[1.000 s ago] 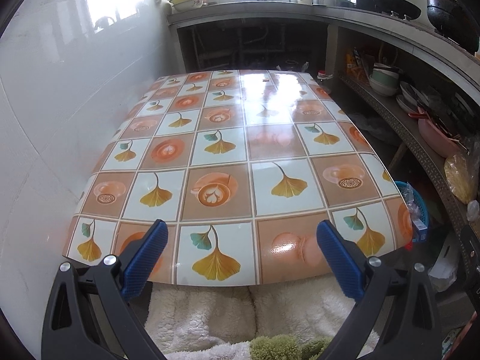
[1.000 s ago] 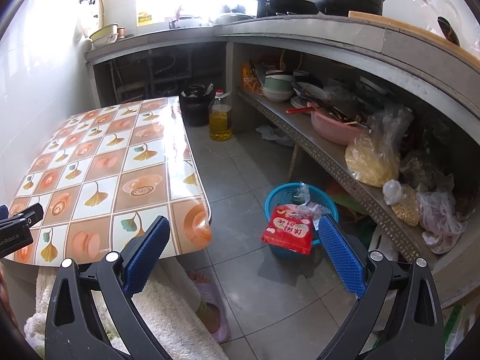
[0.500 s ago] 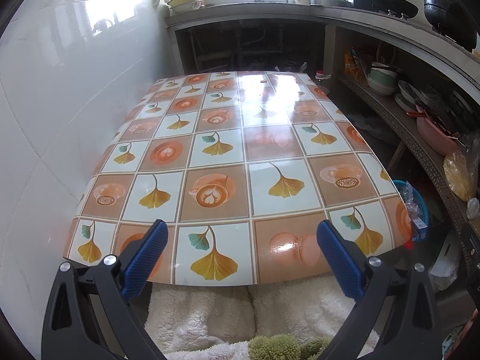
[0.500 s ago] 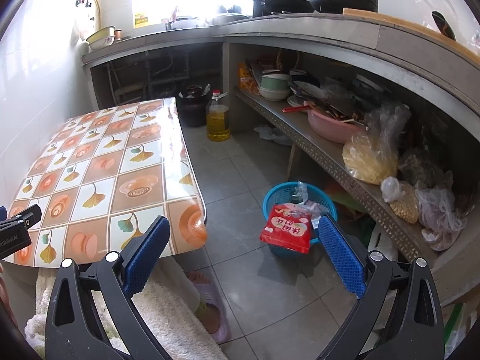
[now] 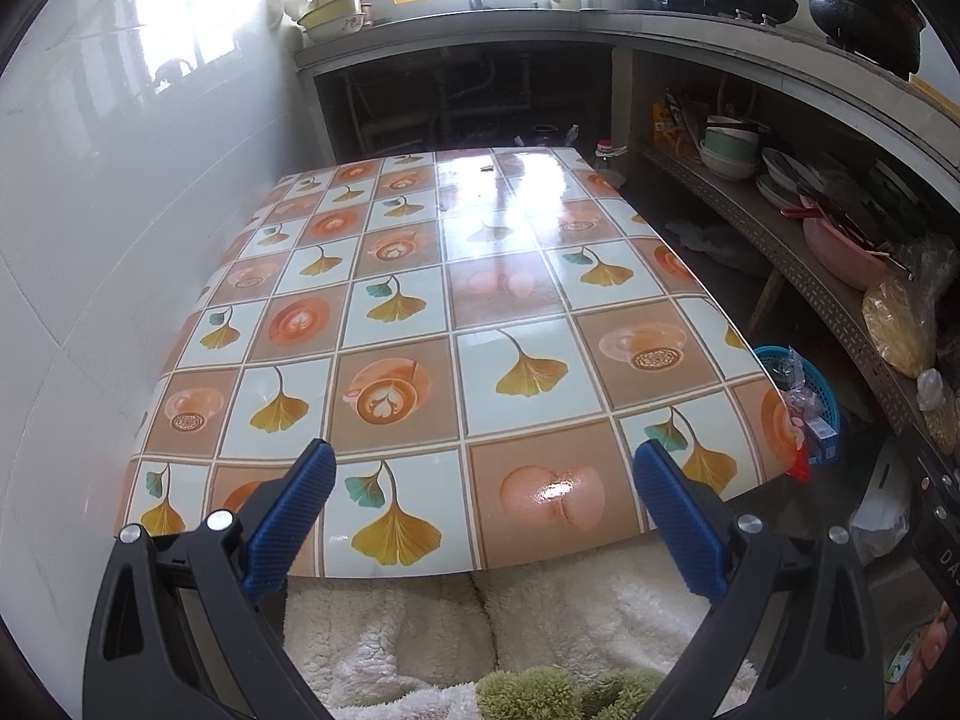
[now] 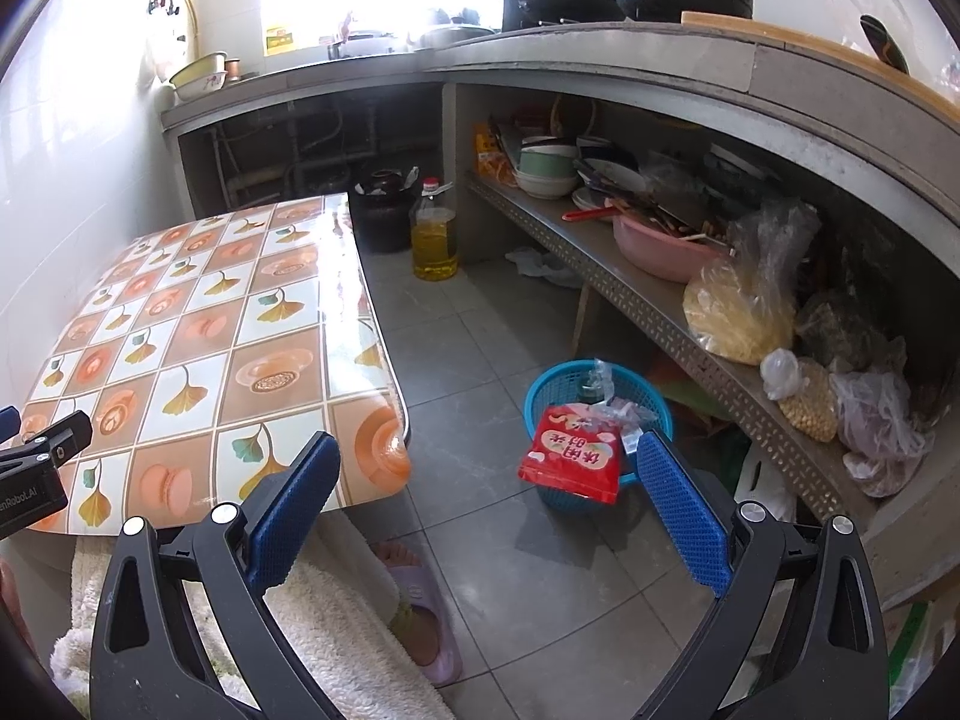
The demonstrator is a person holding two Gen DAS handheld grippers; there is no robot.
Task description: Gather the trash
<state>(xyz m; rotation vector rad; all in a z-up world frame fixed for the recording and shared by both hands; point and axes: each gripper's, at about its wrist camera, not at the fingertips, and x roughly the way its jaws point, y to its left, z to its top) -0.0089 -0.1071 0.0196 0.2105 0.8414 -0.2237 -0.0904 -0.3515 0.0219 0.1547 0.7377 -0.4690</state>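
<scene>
Trash in a round blue plastic mesh basket (image 6: pixel 564 387) sits on the grey tiled floor (image 6: pixel 480 348) to the right of a low table, a red printed snack packet (image 6: pixel 570 459) draped over the basket's near rim beside crumpled clear wrappers. The table's glossy tablecloth (image 5: pixel 456 324), checked in orange and pale blue with ginkgo leaves and coffee cups, lies bare but for a tiny dark scrap near its far edge, too small to identify. The left gripper (image 5: pixel 483 501) hangs over the table's near edge, jaws spread wide and holding nothing; the right gripper (image 6: pixel 486 498) hangs over the floor facing the basket, likewise wide apart and empty. A person's fluffy white garment (image 5: pixel 540 618) and a pale purple slipper (image 6: pixel 429 618) show below. White tiled wall (image 5: pixel 90 240) flanks the table's left. A grey concrete counter (image 6: pixel 600 54) runs along the far and right sides, with black pots above, bowls, a pink basin and plastic bags on its lower shelf, and a bottle of yellow oil (image 6: pixel 433 234) standing on the floor.
</scene>
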